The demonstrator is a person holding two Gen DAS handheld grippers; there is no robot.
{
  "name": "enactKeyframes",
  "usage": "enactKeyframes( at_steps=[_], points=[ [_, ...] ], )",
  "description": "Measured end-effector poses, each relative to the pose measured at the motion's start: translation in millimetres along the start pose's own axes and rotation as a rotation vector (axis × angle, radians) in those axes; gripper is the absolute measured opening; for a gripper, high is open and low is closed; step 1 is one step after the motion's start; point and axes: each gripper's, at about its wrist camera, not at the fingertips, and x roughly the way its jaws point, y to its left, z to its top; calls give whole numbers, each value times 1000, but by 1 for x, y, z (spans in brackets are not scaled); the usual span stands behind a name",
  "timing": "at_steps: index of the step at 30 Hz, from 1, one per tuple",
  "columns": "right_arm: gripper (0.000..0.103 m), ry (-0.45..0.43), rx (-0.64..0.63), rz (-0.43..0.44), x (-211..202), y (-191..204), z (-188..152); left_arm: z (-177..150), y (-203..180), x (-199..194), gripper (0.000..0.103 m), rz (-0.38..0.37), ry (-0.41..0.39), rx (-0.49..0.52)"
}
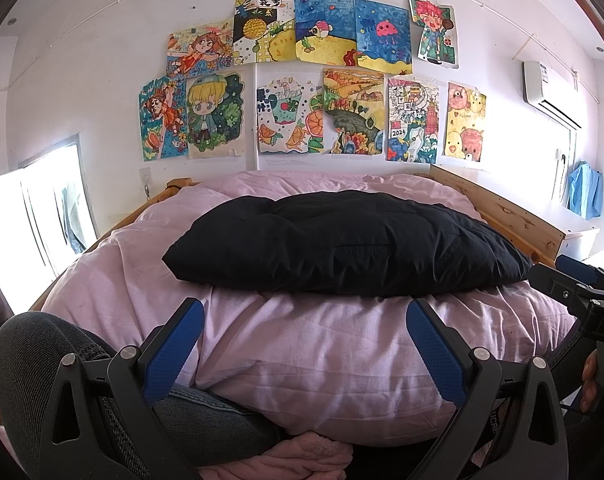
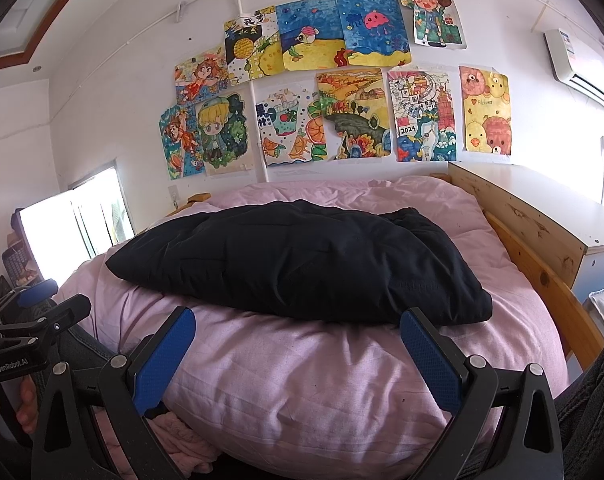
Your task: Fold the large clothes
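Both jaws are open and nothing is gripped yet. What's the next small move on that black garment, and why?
Probably ease the right gripper forward onto the near edge of the black garment. It lies bunched on the pink duvet, untouched, and that edge is just beyond the open jaws. The left gripper is also open.

Far edge of black garment (image 1: 341, 244) hidden; small print illegible.
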Motion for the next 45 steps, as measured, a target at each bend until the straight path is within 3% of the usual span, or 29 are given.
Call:
enactKeyframes(
  at_steps=[35,39,45],
  points=[
    [103,0,4,0,0,0,0,1,-2,-1,99,-5,-3,8],
    [103,0,6,-1,0,0,1,3,-6,-1,99,64,1,24],
    [103,0,6,-1,0,1,1,2,-5,6,99,70,11,19]
  ],
)
